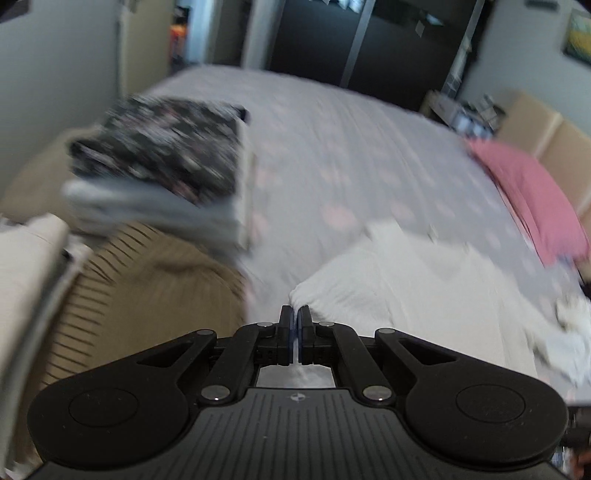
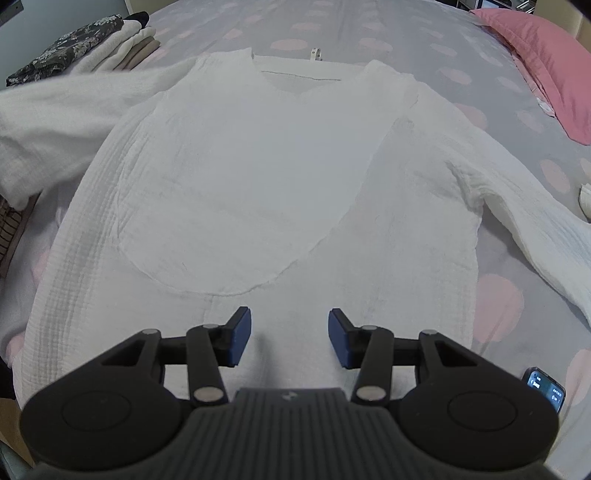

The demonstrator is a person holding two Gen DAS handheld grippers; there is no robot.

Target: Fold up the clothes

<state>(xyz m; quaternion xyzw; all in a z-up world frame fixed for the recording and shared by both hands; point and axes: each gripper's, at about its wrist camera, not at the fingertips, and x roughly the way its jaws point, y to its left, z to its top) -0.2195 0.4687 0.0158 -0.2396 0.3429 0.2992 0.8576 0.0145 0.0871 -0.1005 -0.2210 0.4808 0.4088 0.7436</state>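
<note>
White long-sleeved top (image 2: 236, 177): spread flat on the polka-dot bed (image 2: 491, 306), sleeves out. Left hand-held gripper (image 1: 295, 317): pressed together, pinching a sleeve edge. Right hand-held gripper (image 2: 290, 336): spread, over the hem. Folded clothes stack (image 2: 85, 44): far left. Pink pillow (image 2: 546, 62): far right.

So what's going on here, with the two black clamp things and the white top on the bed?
A person is folding laundry with a hand-held gripper in each hand. The white top lies spread flat on the bed, sleeves out. The left gripper is shut on a pinch of its fabric, apparently a sleeve end; the right gripper hovers open over the hem. A stack of folded clothes sits at the far left.
</note>
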